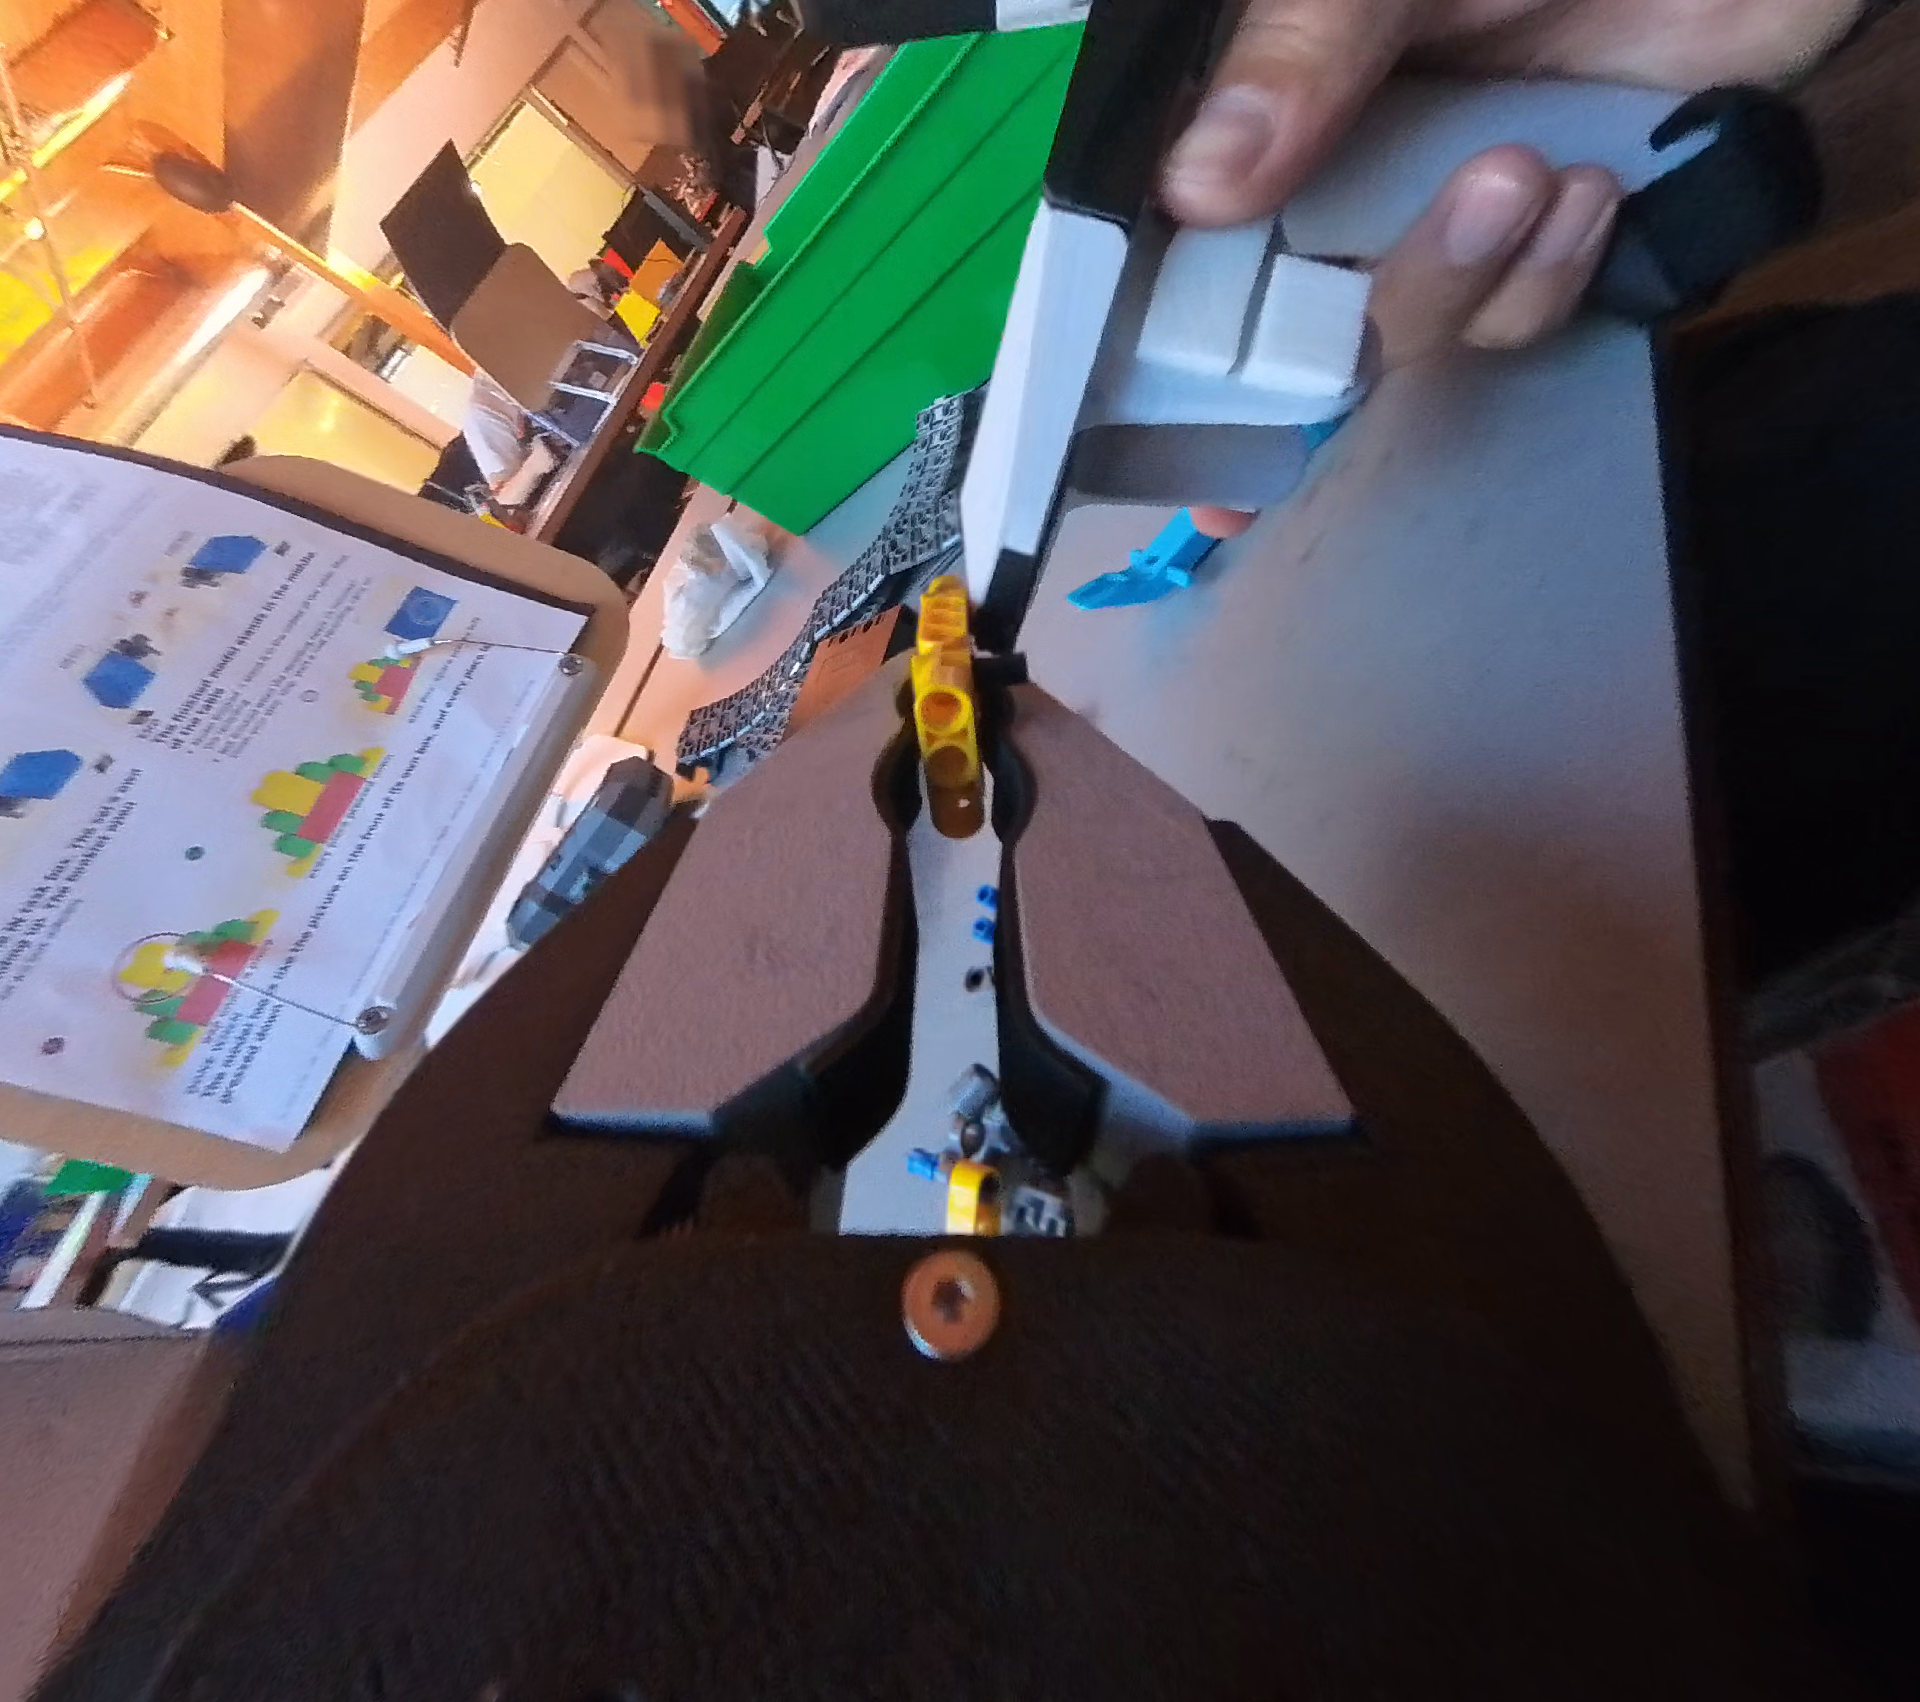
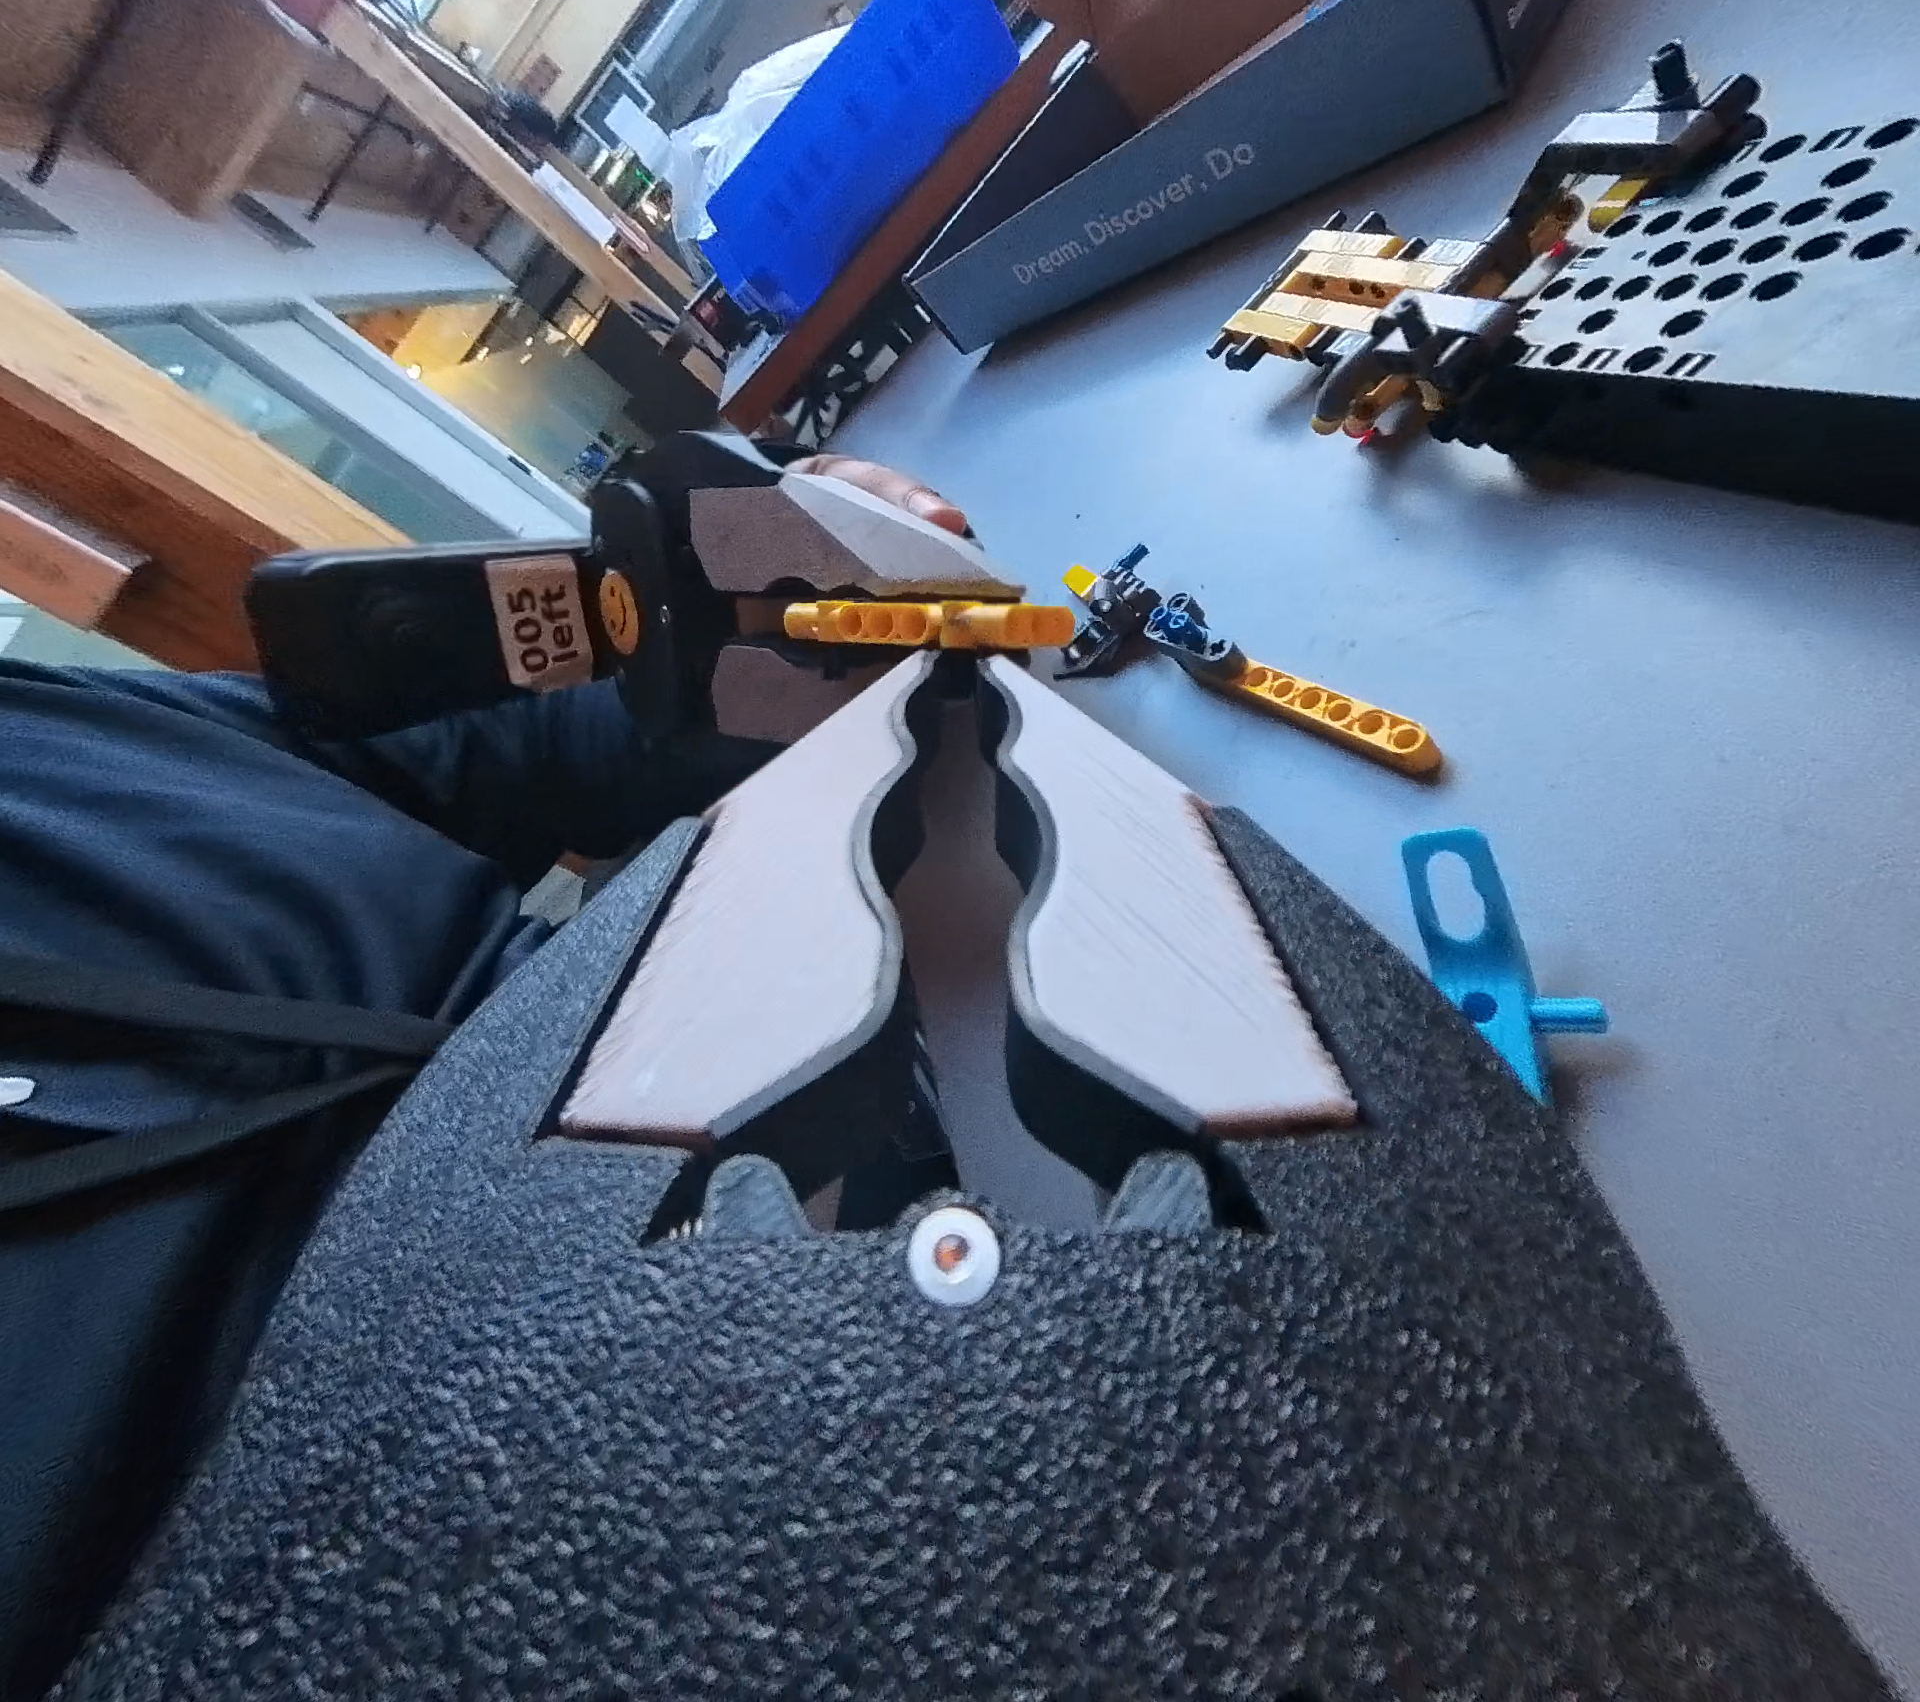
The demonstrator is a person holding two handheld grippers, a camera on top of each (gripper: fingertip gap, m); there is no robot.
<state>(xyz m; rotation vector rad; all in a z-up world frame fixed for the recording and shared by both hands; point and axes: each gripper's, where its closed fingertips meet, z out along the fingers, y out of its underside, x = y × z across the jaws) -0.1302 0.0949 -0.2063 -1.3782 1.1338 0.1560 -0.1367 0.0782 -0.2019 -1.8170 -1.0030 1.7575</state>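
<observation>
The left tool (image 1: 961, 722) is clamped on a yellow beam (image 1: 943, 702). The right tool (image 2: 954, 665) pinches a small black pin (image 2: 956, 681) against that beam above the tabletop (image 2: 1558, 717). Right of the beam lie a second beam (image 2: 1340, 722) and a blue piece (image 2: 1475, 956).

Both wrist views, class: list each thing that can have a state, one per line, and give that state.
left gripper: shut on the yellow beam.
yellow beam: held level above the table, clamped in the left gripper.
right gripper: shut on a small black piece at the beam.
loose yellow beam: lying flat on the table.
blue tool: lying on the table, untouched.
grey box: open.
</observation>
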